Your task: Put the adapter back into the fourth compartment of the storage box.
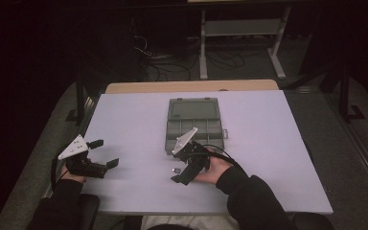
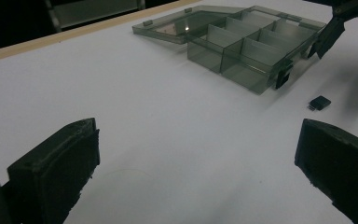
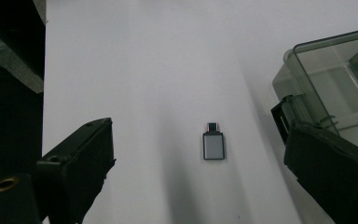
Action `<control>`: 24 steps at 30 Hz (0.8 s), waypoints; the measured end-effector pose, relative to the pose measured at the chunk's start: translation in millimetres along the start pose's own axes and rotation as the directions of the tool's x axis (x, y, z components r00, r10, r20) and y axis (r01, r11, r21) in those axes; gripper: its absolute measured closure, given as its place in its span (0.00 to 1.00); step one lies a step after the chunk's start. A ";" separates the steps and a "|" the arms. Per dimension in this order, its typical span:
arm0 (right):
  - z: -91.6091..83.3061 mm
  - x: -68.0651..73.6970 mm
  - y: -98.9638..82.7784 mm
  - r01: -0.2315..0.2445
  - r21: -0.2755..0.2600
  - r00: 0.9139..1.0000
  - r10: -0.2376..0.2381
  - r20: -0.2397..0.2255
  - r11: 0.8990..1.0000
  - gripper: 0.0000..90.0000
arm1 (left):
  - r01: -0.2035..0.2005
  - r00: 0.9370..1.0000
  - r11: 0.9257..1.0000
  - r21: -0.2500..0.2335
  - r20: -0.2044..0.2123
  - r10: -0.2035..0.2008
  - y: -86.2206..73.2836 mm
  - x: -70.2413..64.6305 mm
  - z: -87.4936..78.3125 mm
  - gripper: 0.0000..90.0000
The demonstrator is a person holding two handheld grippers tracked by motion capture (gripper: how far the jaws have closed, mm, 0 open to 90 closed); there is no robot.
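High view: the right gripper points down at the white table, jaws apart and holding nothing, just beside a small dark adapter lying near the front edge of the open grey compartment box; the left gripper rests well apart at the table's left, jaws wide and empty. Left gripper view: both jaws stand wide over bare table, the adapter lying just in front of the box. Right gripper view: the adapter lies flat between the spread jaws, touching neither, the box corner beside it.

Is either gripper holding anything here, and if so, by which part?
Nothing is held. The right gripper hangs open over the small grey adapter, which lies untouched on the table; the left gripper is open with bare tabletop between its jaws.
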State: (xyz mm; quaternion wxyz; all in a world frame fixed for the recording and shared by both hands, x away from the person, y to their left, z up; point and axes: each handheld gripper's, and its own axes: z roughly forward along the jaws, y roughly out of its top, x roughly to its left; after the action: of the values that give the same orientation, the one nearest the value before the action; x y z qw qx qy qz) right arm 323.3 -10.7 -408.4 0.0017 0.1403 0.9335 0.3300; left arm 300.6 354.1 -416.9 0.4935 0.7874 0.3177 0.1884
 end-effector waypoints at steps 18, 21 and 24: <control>18.8 -6.3 -0.8 0.028 0.049 0.999 -0.027 -0.023 0.998 0.42 | 0.005 1.000 1.000 -0.004 0.002 -0.005 0.1 -0.2 0.1 0.00; 19.3 -7.0 -0.9 0.025 0.052 0.999 -0.024 -0.030 0.998 0.43 | 0.004 1.000 1.000 -0.003 0.002 -0.004 0.0 -0.1 0.0 0.00; 22.8 -9.1 -1.5 0.023 0.067 0.999 -0.021 -0.029 0.997 0.51 | 0.003 1.000 1.000 -0.002 0.003 -0.003 0.0 0.1 0.0 0.00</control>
State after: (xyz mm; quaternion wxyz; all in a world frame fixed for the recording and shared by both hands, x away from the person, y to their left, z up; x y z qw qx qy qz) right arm 333.8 -0.2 -428.1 -0.0126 0.1253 0.9456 0.3001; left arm 300.7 354.2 -417.0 0.4950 0.7867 0.3181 0.1870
